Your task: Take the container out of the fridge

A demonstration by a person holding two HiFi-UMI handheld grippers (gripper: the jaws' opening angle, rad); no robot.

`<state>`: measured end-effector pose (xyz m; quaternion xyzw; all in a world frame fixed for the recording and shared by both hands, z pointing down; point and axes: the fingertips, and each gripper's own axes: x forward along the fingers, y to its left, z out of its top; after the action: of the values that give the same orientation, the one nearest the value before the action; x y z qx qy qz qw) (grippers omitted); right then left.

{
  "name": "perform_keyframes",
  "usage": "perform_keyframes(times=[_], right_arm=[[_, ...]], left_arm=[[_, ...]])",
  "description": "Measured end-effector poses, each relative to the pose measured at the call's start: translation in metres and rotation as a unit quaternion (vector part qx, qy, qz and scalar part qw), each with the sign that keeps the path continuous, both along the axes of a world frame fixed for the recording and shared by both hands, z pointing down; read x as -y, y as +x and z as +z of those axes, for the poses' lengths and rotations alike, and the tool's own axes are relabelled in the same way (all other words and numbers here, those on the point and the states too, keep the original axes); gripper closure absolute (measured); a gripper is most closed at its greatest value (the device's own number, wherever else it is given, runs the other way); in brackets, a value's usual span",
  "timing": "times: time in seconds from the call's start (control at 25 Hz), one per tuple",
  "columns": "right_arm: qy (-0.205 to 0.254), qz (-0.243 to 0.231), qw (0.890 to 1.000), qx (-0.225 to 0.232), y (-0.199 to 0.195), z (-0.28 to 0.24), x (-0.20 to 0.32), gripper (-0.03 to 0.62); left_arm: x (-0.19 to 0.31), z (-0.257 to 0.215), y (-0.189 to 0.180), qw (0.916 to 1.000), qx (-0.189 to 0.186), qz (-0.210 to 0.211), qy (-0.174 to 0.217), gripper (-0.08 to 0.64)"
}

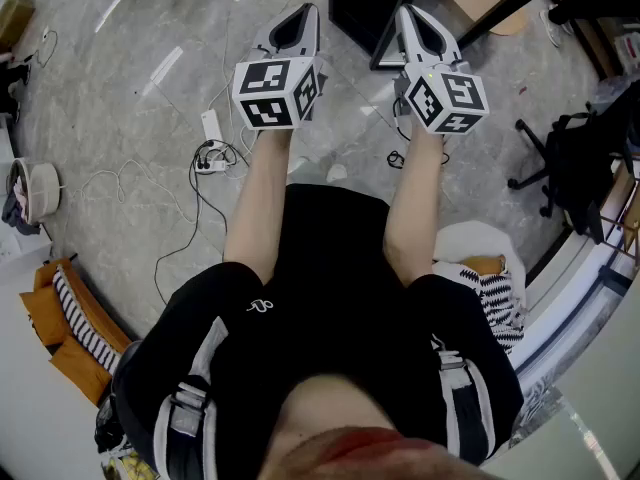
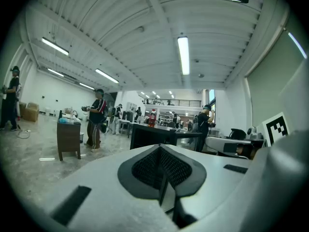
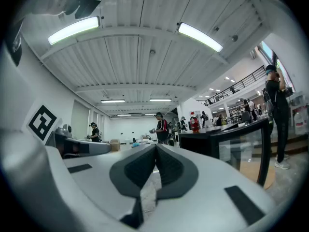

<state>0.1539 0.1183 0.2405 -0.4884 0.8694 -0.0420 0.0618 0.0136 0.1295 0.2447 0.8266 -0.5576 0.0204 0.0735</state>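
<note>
Well, from the head view the person stands with both forearms stretched forward over a grey marbled floor (image 1: 110, 88). The left tool (image 1: 296, 23) and the right tool (image 1: 420, 23) are held side by side at about the same level, each pointing away from the body. A white power strip (image 1: 211, 126) with trailing cables lies on the floor just left of the left arm, and a black office chair (image 1: 555, 163) stands off to the right.

The left gripper view shows the left tool (image 2: 160, 148) with its jaws pressed together at the tip and nothing between them. Beyond it are a black worktop (image 2: 152, 135) and a person in a cap (image 2: 96, 120) standing beside a small dark cabinet (image 2: 69, 138).

The right gripper view shows the right tool (image 3: 155, 148) likewise closed up and empty. It is aimed across an open hall under ceiling strip lights (image 3: 199, 36), with a black glass-fronted worktop (image 3: 236, 137) to its right. Where the container is, I cannot tell from any view
</note>
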Motion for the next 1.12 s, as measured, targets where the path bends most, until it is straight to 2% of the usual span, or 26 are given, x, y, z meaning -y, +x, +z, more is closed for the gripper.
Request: perform_keyframes(times=[0.2, 0.4, 0.64, 0.8, 0.92, 1.04, 1.12], right_arm=[[0.003, 0.02, 1.0, 0.02, 0.011, -0.007, 0.005, 0.581], [-0.011, 0.006, 0.999, 0.044, -0.014, 0.002, 0.032, 0.581], [-0.022, -0.019, 0.999, 0.039, -0.045, 0.017, 0.062, 0.581], [-0.038, -0.007, 0.999, 0.024, -0.052, 0.033, 0.104, 0.581], [-0.039, 0.008, 0.999, 0.018, -0.045, 0.038, 0.142, 0.58], [-0.019, 0.076, 0.996, 0.038, -0.023, 0.038, 0.187, 0.581], [-0.008, 0.1, 0.994, 0.045, -0.02, 0.037, 0.218, 0.581]], left_arm=[[0.002, -0.005, -0.007, 1.0, 0.005, 0.0, 0.0, 0.552], [0.01, 0.002, -0.041, 0.9994, 0.018, -0.029, -0.01, 0.552], [0.034, 0.023, -0.073, 0.9978, 0.011, -0.057, -0.033, 0.552], [0.086, 0.044, -0.085, 0.9968, -0.024, -0.054, -0.054, 0.552], [0.134, 0.055, -0.083, 0.9965, -0.031, -0.045, -0.064, 0.552], [0.188, 0.066, -0.079, 0.9971, -0.016, -0.021, -0.071, 0.552], [0.227, 0.077, -0.087, 0.9964, -0.014, -0.015, -0.082, 0.552]])
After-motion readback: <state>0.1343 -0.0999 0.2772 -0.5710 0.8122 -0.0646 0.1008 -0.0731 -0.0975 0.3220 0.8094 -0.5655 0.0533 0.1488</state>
